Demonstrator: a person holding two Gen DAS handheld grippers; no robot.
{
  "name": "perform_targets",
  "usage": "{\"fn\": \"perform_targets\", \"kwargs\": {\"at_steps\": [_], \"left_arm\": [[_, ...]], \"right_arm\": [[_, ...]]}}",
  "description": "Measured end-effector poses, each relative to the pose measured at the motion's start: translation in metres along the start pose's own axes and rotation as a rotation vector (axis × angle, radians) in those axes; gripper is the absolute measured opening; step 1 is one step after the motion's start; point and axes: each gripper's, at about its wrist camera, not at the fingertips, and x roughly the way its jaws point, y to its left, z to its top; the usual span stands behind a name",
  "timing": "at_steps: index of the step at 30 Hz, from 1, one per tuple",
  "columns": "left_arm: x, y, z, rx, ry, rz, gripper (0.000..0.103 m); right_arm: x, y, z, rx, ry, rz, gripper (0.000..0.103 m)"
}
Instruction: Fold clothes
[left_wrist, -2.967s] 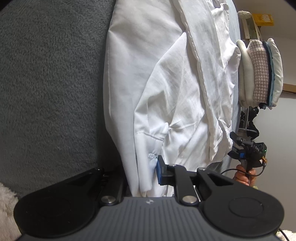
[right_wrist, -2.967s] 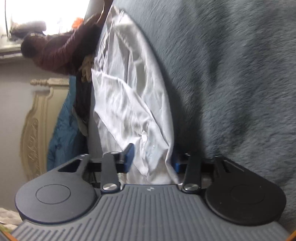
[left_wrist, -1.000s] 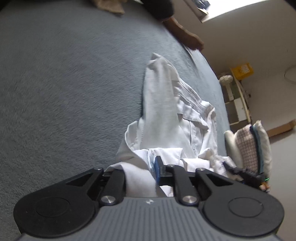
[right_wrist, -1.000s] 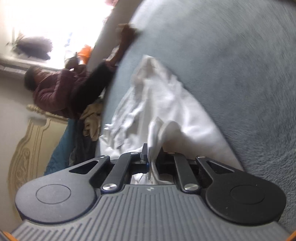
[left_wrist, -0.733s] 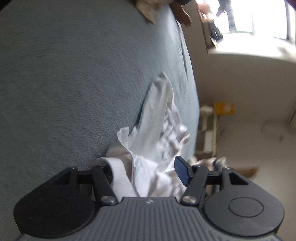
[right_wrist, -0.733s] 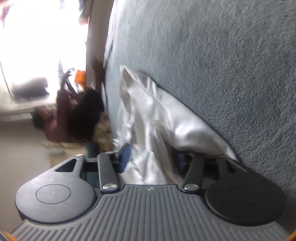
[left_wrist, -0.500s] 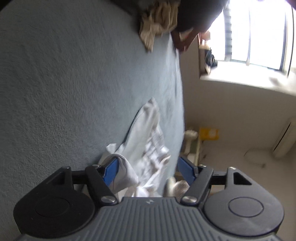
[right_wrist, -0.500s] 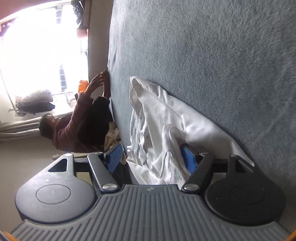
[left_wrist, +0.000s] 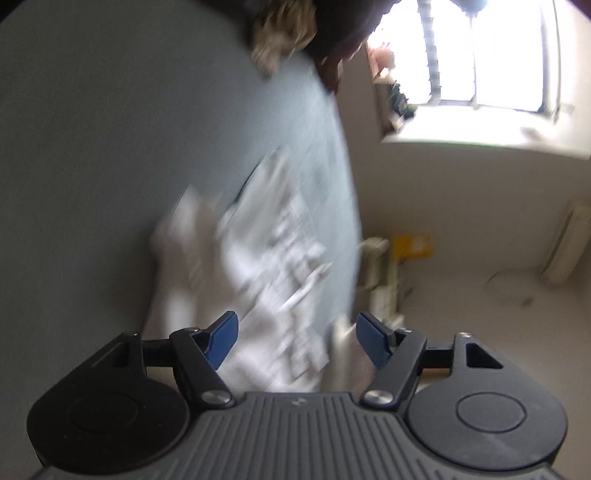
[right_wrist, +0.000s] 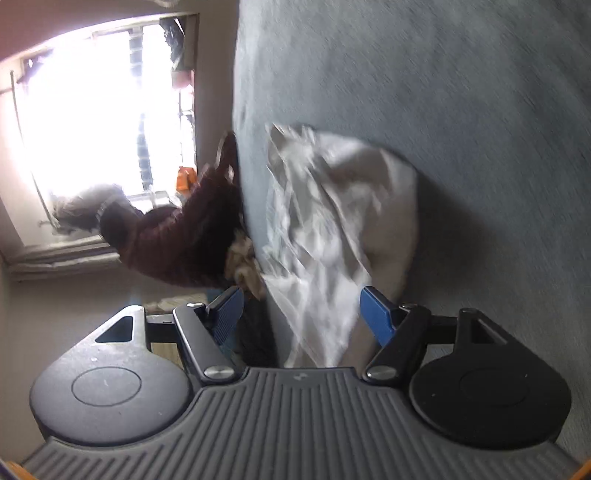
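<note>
We have the left tongs (left_wrist: 297, 339) and right tongs (right_wrist: 301, 312) both standing apart with nothing clamped, and the white shirt (left_wrist: 255, 266) lies bunched on the grey bed (left_wrist: 110, 147), just beyond both pairs of tips. As we see it, the loose heap could slump or unfold unevenly because no edge is pinned, and a hasty regrasp might catch several layers at once. A second ago both tongs were pinched on the cloth; their jaws have just been opening, the shirt has dropped free, and both now sit farther back from it.
</note>
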Motion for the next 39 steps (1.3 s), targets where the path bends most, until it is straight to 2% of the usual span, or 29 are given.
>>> {"fn": "perform_targets", "kwargs": {"at_steps": [4,6,8,11,15,18,19,23,27,31,33,35,39], "left_arm": [[0.016,0.019,-0.052,0.035,0.074,0.140,0.064],[0.022,0.030,-0.064,0.015,0.050,0.173,0.060],[0.027,0.040,-0.070,-0.016,0.005,0.189,0.060],[0.033,0.052,-0.070,-0.095,-0.067,0.134,0.060],[0.046,0.067,-0.068,-0.140,-0.124,0.121,0.060],[0.049,0.074,-0.067,-0.152,-0.147,0.107,0.056],[0.050,0.075,-0.066,-0.146,-0.152,0.108,0.053],[0.055,0.077,-0.063,-0.105,-0.157,0.125,0.039],[0.057,0.083,-0.061,-0.118,-0.168,0.122,0.028],[0.060,0.086,-0.058,-0.128,-0.175,0.136,0.010],[0.064,0.082,-0.056,-0.124,-0.178,0.151,0.005],[0.065,0.074,-0.055,-0.088,-0.180,0.171,0.002],[0.055,0.059,-0.056,-0.029,-0.177,0.185,0.001]], "right_arm": [[0.001,-0.022,-0.033,-0.025,-0.015,-0.085,0.065],[0.005,-0.025,-0.038,-0.082,-0.044,-0.130,0.061],[0.008,-0.026,-0.039,-0.129,-0.078,-0.168,0.055],[0.013,-0.036,-0.031,-0.089,-0.157,-0.134,0.047],[0.020,-0.049,-0.017,-0.006,-0.244,-0.065,0.037],[0.023,-0.055,-0.012,0.037,-0.281,-0.019,0.034],[0.023,-0.055,-0.010,0.043,-0.287,-0.014,0.029],[0.027,-0.058,-0.004,0.061,-0.305,0.001,0.023],[0.040,-0.054,0.008,0.058,-0.308,0.015,0.023],[0.053,-0.044,0.015,0.033,-0.305,0.006,0.020],[0.059,-0.038,0.018,0.017,-0.305,-0.004,0.016],[0.061,-0.033,0.017,0.008,-0.314,-0.022,0.006],[0.057,-0.025,0.013,-0.013,-0.331,-0.041,0.001]]}}
